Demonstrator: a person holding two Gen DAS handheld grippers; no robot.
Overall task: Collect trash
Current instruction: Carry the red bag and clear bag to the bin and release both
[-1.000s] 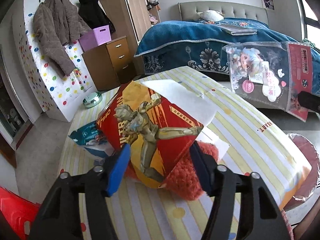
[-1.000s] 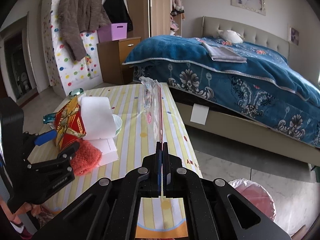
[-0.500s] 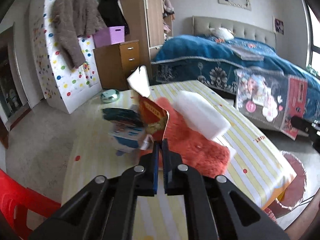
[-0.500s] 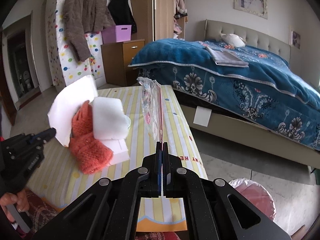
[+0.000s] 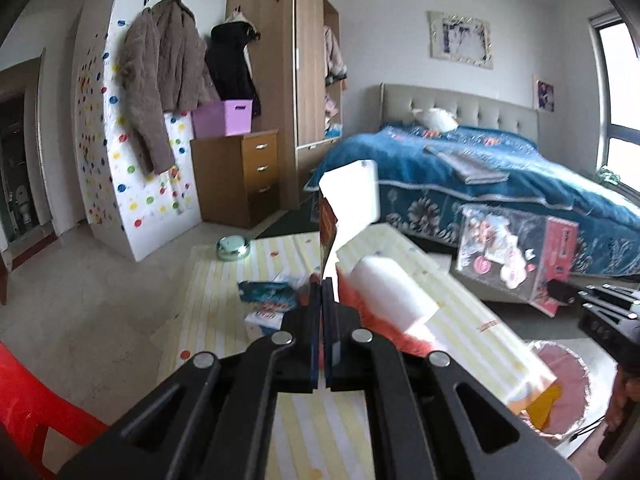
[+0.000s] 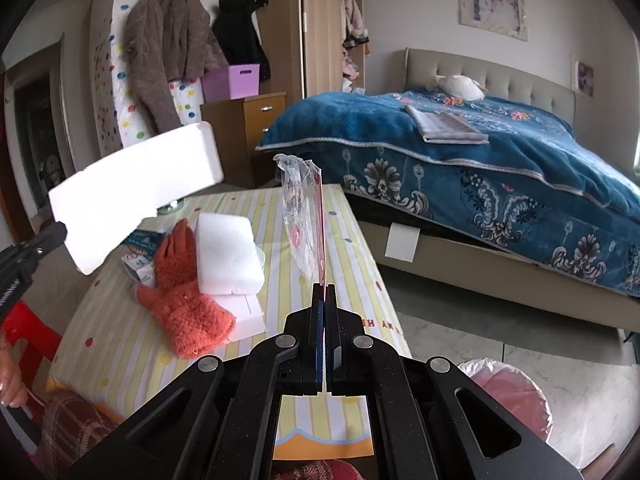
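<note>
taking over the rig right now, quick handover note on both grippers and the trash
Left gripper: shut on the red cardboard packaging, lifted clear above the striped table.
Right gripper: shut on the clear plastic toy package, held upright over the table's right edge.
Bin: pink-lined trash bin on the floor, to the right of the table.
Done: two pieces picked up; neither is in the bin yet.
Left: drop both in the bin. Still on the table: orange glove, white foam block, blue packets. Which of these count as trash I cannot tell.
</note>
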